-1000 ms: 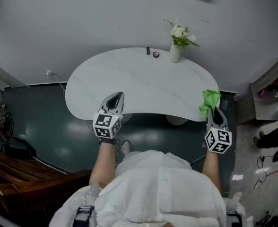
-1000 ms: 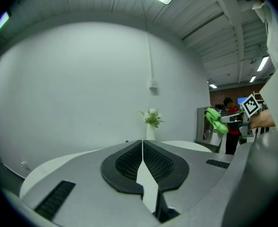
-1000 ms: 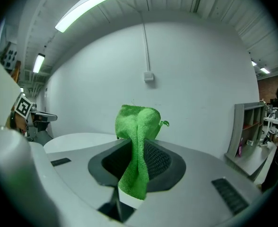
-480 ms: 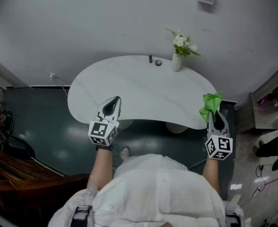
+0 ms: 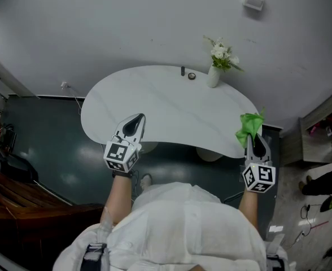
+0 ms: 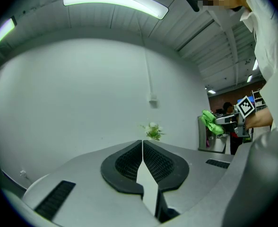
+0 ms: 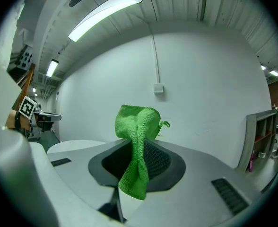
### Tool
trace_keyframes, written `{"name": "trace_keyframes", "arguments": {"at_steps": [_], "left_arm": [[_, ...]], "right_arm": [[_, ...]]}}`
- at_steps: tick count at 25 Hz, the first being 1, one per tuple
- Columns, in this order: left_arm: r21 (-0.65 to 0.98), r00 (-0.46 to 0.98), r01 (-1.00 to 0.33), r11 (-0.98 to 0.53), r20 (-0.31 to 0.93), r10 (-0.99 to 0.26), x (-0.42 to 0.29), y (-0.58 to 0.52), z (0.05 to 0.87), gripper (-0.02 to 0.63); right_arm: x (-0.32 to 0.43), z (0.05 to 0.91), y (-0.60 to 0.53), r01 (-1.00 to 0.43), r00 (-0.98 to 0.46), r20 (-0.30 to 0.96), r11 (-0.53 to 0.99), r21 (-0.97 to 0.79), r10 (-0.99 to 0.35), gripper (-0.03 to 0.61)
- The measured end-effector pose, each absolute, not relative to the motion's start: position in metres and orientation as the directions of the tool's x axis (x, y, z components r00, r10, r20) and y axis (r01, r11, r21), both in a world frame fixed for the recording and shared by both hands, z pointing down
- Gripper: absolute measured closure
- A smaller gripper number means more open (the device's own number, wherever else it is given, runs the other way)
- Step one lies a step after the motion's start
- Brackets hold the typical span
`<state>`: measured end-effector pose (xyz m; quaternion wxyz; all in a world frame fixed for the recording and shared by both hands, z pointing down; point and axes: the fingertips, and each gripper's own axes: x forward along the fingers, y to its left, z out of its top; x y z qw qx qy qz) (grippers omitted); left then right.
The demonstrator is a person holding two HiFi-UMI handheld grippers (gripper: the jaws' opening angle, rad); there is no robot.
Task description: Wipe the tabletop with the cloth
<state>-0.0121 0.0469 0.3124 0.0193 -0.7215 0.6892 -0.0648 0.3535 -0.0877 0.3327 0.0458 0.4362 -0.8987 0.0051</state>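
A white, kidney-shaped tabletop [image 5: 166, 109] stands against the pale wall in the head view. My right gripper [image 5: 255, 141] hangs off the table's right front edge, shut on a bright green cloth [image 5: 248, 126] that bunches up above its tips; in the right gripper view the cloth [image 7: 138, 148] is pinched between the dark pads and droops in front. My left gripper [image 5: 135, 123] is over the table's front left edge, jaws pressed together with nothing in them [image 6: 142, 148]. The far cloth [image 6: 209, 122] shows small in the left gripper view.
A white vase of flowers [image 5: 215, 72] stands at the table's back edge, beside two small dark objects [image 5: 187, 73]. A shelf unit [image 5: 324, 129] is at the right, dark wooden furniture [image 5: 19, 202] at the lower left. The floor is dark green.
The view has shifted slightly, so the table sits a little lower in frame. Both grippers keep about the same place at the table's front edge, the cloth still held.
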Motion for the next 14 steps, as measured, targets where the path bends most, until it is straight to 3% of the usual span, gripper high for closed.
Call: {"name": "trace_keyframes", "arguments": {"at_steps": [14], "left_arm": [[-0.121,0.047,-0.991,-0.063,0.131,-0.99,-0.021,0.055,0.33,0.593]], "right_arm": [[0.336,0.341,-0.104,-0.777,-0.623,0.114,0.629,0.015,-0.774,0.509]]}}
